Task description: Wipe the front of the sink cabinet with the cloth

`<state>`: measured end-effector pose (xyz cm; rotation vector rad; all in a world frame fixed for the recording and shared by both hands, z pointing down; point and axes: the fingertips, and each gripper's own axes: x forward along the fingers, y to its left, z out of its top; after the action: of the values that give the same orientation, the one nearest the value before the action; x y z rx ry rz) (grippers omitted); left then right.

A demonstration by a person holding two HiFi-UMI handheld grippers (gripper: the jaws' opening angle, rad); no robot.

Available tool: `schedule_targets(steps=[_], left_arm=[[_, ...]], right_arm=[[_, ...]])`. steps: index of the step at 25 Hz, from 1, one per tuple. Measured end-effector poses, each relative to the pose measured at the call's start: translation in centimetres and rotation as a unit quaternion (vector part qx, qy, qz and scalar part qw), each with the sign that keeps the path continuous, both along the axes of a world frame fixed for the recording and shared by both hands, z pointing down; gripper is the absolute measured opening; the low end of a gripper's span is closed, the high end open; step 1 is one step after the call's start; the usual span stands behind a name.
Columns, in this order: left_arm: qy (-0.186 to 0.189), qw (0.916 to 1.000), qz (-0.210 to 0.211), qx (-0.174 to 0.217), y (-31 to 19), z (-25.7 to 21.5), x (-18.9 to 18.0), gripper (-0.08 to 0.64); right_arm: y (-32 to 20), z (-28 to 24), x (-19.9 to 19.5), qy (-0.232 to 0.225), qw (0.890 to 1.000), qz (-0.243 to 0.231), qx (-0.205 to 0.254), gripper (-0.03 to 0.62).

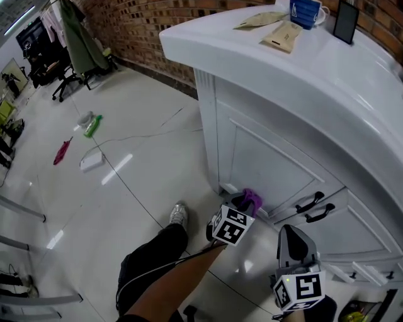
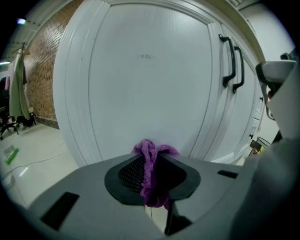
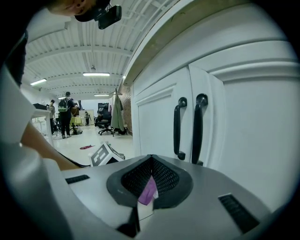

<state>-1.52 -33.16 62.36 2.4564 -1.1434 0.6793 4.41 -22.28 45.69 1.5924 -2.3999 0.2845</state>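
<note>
The white sink cabinet (image 1: 264,157) fills the right of the head view, with two black door handles (image 1: 315,207) at its front. My left gripper (image 1: 247,200) is shut on a purple cloth (image 1: 253,198) low at the left door's bottom corner. In the left gripper view the cloth (image 2: 150,180) bunches between the shut jaws of the left gripper (image 2: 152,159), close to the door panel (image 2: 150,70). My right gripper (image 1: 296,242) hangs lower right, pointing up at the handles (image 3: 187,126). The right gripper (image 3: 150,161) is shut, and a small purple scrap (image 3: 149,191) shows between its pads.
A blue mug (image 1: 306,11), paper packets (image 1: 282,34) and a dark phone (image 1: 346,21) lie on the countertop. A green bottle (image 1: 92,126), a red item (image 1: 61,152) and a white box (image 1: 92,160) lie on the tiled floor. The person's shoe (image 1: 179,215) stands near the cabinet.
</note>
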Motion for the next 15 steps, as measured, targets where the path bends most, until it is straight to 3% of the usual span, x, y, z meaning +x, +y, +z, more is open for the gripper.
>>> schedule_targets(steps=[9, 15], left_arm=[[-0.013, 0.9989, -0.006, -0.045, 0.1, 5.5, -0.2, 0.076], [-0.027, 0.9988, 0.011, -0.039, -0.1, 6.4, -0.1, 0.075]], right_arm=[[-0.8, 2.8, 0.1, 0.001, 1.000, -0.001, -0.029, 0.002], [-2.1, 4.0, -0.6, 0.002, 0.999, -0.017, -0.047, 0.002]])
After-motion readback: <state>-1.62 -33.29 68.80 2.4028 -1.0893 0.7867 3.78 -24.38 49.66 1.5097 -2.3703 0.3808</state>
